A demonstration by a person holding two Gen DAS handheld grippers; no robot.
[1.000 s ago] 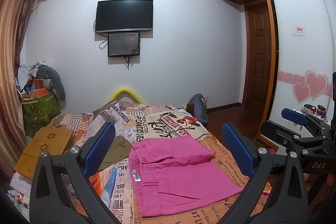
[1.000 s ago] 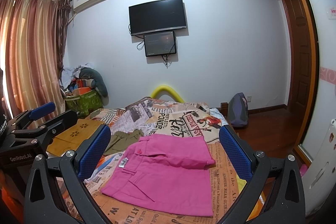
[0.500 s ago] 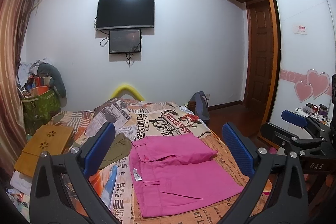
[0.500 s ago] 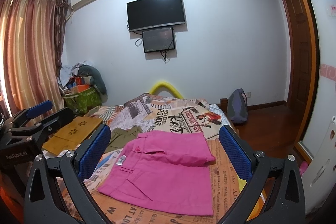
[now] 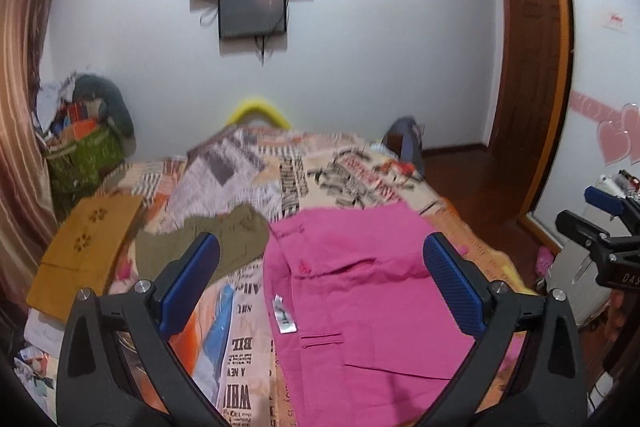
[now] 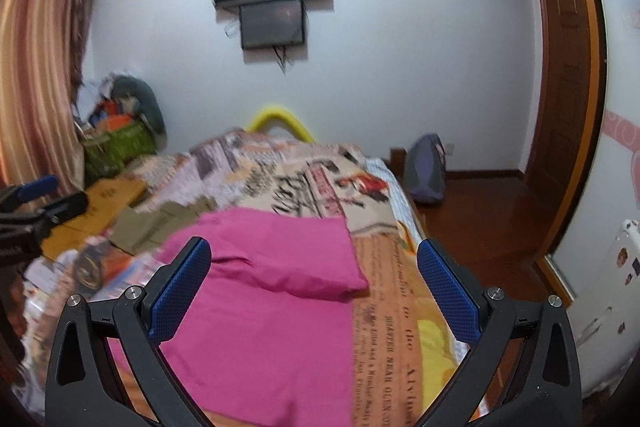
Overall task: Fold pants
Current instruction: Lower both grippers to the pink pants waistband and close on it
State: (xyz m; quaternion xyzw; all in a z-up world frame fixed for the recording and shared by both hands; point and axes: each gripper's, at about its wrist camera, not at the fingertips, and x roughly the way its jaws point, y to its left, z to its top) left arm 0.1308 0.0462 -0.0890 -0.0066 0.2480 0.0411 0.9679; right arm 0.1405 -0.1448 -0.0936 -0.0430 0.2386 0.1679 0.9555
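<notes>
Left wrist view: the left hand-held gripper [image 5: 320,285] has dropped closer to the bed [image 5: 472,227] than half a second ago, so the folded pink pants [image 5: 360,307] now fill more of the space between its fingers. Its blue pads [image 5: 188,283] stand wide apart, holding nothing. The pants lie flat just ahead and below, a white label [image 5: 284,315] showing on the waistband side toward the left finger. An olive garment [image 5: 208,239] lies beyond the left finger, a tan board [image 5: 88,247] farther left. The right hand-held gripper [image 5: 612,223] shows at the far right edge. The picture is blurred by motion.

Right wrist view: the right hand-held gripper [image 6: 314,287] has likewise come lower and nearer, fingers spread wide and empty. The pink pants [image 6: 260,307] lie ahead between the fingers, reaching under the left one; their folded upper layer ends short of the right finger, leaving newspaper-print bedding [image 6: 384,291] bare there.
</notes>
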